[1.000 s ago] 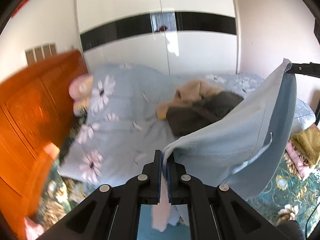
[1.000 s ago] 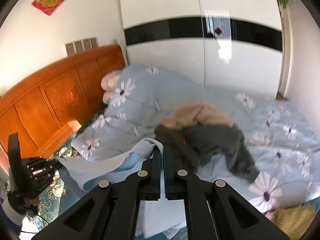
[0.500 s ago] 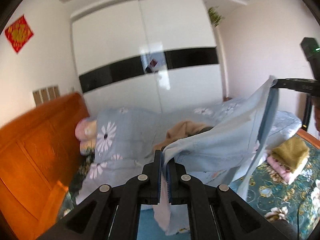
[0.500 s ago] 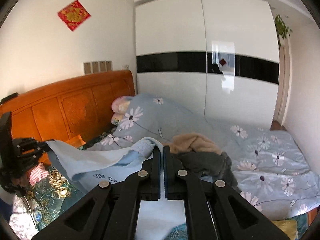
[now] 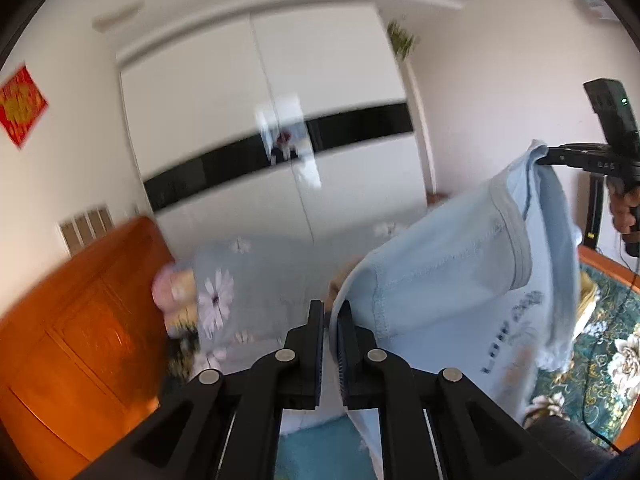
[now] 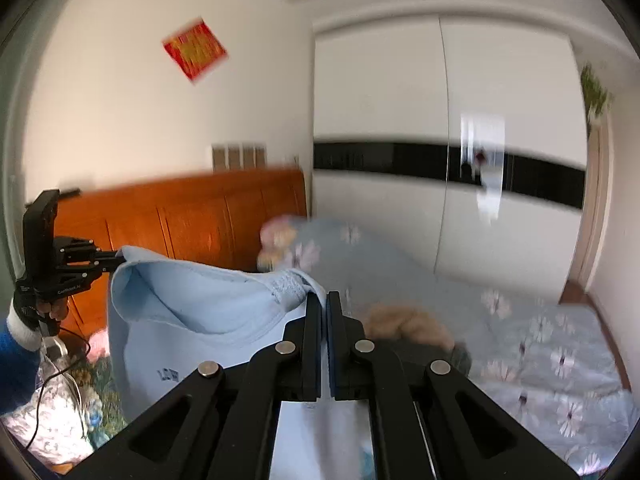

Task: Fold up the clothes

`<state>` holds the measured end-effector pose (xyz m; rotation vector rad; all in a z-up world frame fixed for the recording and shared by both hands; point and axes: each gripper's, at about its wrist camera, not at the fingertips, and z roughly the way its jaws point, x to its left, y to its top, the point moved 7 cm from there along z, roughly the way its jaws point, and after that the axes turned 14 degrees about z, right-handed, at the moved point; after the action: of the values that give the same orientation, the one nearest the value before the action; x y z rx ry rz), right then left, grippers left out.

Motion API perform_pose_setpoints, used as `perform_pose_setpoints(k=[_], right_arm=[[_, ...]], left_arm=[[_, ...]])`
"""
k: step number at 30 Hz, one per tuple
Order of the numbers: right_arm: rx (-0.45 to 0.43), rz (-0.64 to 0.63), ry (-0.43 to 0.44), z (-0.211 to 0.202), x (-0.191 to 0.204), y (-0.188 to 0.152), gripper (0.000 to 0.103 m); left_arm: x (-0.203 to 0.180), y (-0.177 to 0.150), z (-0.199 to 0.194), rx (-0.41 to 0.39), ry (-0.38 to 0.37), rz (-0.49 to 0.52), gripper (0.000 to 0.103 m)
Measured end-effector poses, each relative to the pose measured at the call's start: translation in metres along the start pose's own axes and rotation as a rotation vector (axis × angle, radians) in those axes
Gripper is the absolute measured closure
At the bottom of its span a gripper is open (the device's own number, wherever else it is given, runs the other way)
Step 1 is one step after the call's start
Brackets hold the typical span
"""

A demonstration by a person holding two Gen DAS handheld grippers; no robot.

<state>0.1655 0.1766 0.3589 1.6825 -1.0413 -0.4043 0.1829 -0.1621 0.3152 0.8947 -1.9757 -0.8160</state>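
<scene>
A light blue T-shirt (image 5: 440, 272) with dark print hangs stretched in the air between my two grippers. My left gripper (image 5: 330, 308) pinches one shoulder edge; its jaws are opening slightly, with the cloth still between the pads. In the right wrist view the left gripper (image 6: 120, 256) shows at the far left, holding the shirt (image 6: 192, 304) at its corner. My right gripper (image 6: 325, 298) is shut on the ribbed collar edge. From the left wrist view the right gripper (image 5: 546, 156) grips the shirt's upper right corner, with a person's hand (image 5: 626, 208) behind it.
Below lies a bed with a blue floral duvet (image 6: 520, 320) and a pile of tan and dark clothes (image 6: 404, 322). An orange wooden headboard (image 6: 192, 212) stands at the left, a white wardrobe (image 5: 280, 120) behind. A green floral sheet (image 5: 608, 340) covers the near side.
Both grippers have risen with the shirt, lifting it off the bed. Both views now show more wall and ceiling, and the clothes pile has dropped low in the frames.
</scene>
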Motion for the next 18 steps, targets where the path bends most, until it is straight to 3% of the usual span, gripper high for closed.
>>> perform_pose_setpoints(k=[2, 6, 9, 14, 18], right_arm=[[0.112, 0.033, -0.035, 0.049, -0.018, -0.027, 0.101], [0.377, 0.115, -0.124, 0.165, -0.064, -0.115, 0.101], [0.539, 0.216, -0.166, 0.233, -0.099, -0.187, 0.101], [0.691, 0.326, -0.222, 0.304, -0.145, -0.264, 0.101], [0.747, 0.404, -0.261, 0.34, -0.179, -0.292, 0.101]], left_arm=[[0.0, -0.029, 0.055, 0.092, -0.045, -0.047, 0.095], [-0.022, -0.135, 0.194, 0.39, -0.152, -0.178, 0.098], [-0.045, -0.2, 0.253, 0.534, -0.202, -0.25, 0.102], [-0.068, -0.267, 0.313, 0.676, -0.243, -0.331, 0.102], [-0.086, -0.291, 0.341, 0.684, -0.371, -0.429, 0.102]])
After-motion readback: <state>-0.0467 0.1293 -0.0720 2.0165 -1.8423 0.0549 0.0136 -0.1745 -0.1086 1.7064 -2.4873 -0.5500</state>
